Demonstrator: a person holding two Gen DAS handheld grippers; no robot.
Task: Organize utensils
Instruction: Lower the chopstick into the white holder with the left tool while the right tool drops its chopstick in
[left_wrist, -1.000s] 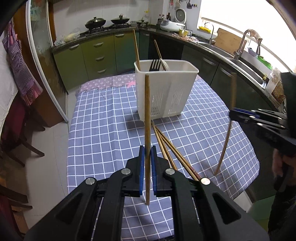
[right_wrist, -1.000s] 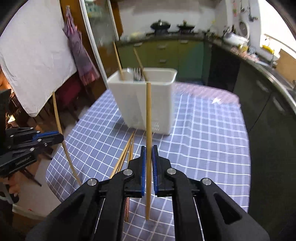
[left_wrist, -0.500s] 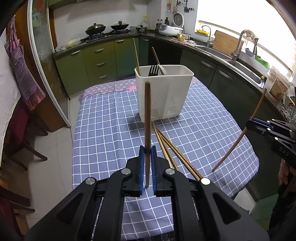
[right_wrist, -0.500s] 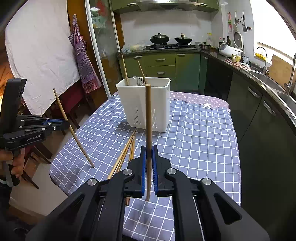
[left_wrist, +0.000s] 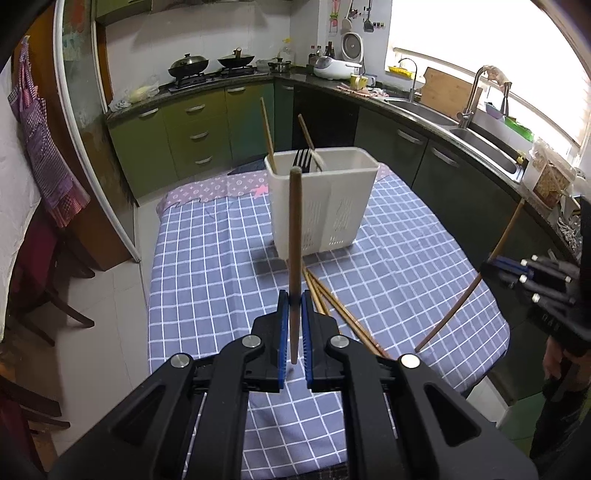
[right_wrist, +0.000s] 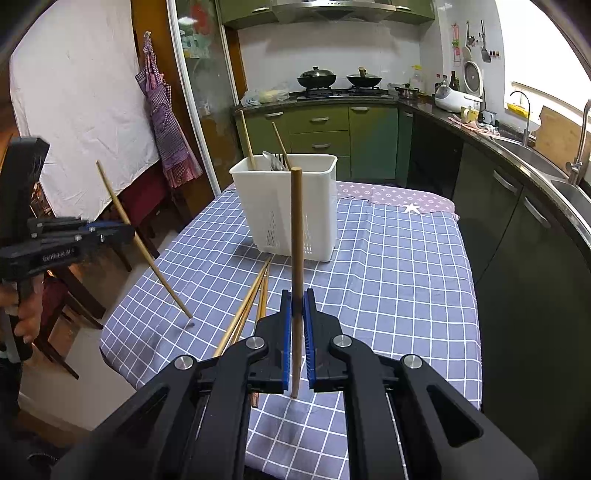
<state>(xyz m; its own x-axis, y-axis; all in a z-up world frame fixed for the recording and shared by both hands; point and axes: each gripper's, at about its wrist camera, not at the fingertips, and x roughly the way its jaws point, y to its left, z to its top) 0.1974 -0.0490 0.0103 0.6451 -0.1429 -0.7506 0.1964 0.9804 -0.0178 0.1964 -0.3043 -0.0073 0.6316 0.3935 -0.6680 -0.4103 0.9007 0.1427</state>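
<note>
Left gripper (left_wrist: 291, 314) clamped on a darker brown chopstick (left_wrist: 294, 258), right gripper (right_wrist: 297, 317) clamped on a paler chopstick (right_wrist: 296, 266), both upright, white slotted holder (left_wrist: 325, 206) beyond on the far side

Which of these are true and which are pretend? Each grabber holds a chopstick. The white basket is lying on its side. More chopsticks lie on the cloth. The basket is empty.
1. Each grabber holds a chopstick: true. The left gripper and right gripper each clamp one.
2. The white basket lies on its side: false, it stands upright.
3. More chopsticks lie on the tablecloth: true.
4. The basket is empty: false, a fork and chopsticks stand in it.
</note>
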